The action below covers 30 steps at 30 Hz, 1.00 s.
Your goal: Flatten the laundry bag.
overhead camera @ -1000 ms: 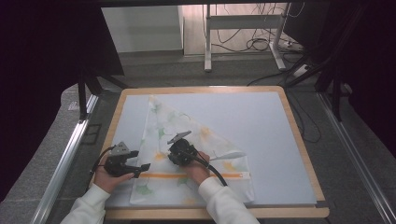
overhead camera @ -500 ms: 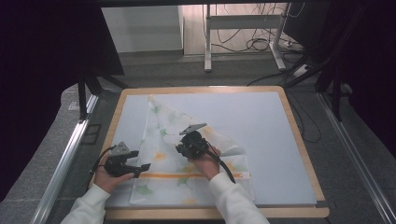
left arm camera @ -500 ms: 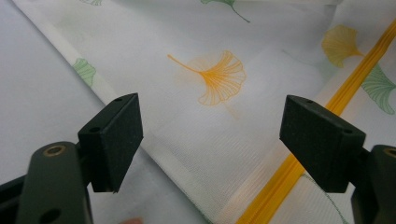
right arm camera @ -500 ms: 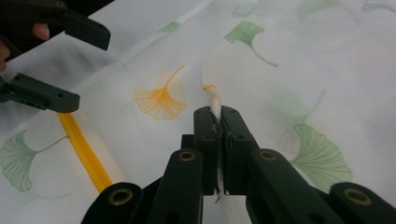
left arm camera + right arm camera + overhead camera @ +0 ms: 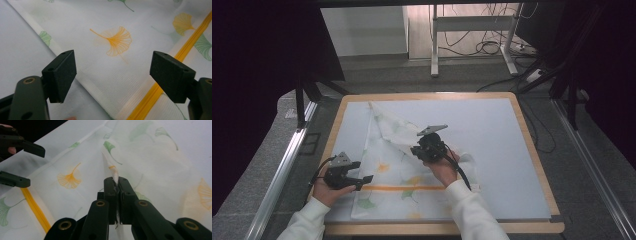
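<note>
A wood-edged worktop sits centre stage under a pale blue mat. Beyond its far edge stands a white metal frame over tangled cables; a silver rail runs along its left.

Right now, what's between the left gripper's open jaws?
In the left gripper view, the cloth lies below the gap: its hemmed edge, an orange leaf print and the orange stripe. The left gripper pinches nothing.

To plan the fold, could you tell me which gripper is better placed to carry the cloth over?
Right: the right gripper is shut on a cloth edge, while the left gripper is open, holding nothing.
</note>
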Each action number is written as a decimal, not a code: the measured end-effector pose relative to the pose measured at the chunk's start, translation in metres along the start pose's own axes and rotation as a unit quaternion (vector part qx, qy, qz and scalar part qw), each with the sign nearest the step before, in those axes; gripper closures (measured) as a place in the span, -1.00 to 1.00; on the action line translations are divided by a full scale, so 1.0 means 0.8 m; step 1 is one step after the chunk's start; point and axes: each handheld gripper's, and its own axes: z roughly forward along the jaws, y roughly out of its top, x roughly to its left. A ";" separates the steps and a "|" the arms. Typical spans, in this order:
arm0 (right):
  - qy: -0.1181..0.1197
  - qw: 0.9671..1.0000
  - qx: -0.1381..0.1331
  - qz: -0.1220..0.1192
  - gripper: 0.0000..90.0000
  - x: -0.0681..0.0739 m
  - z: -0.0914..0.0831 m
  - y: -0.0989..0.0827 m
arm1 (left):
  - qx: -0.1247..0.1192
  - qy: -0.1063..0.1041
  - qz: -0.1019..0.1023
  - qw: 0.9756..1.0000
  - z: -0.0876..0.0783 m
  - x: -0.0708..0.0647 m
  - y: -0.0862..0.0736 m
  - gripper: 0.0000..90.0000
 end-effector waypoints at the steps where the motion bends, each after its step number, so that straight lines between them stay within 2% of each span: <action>1: 0.000 1.000 0.000 0.000 0.90 0.000 0.000 0.000 | 0.000 0.000 0.000 1.000 0.000 0.000 0.000 -0.53; 11: -0.024 0.999 -0.008 0.021 0.91 -0.028 -0.012 0.005 | 0.001 0.000 0.000 1.000 0.000 0.000 0.000 -0.53; 30: -0.048 0.997 -0.013 0.051 0.91 -0.070 -0.021 0.005 | 0.003 0.000 -0.001 1.000 0.001 0.000 -0.001 -0.53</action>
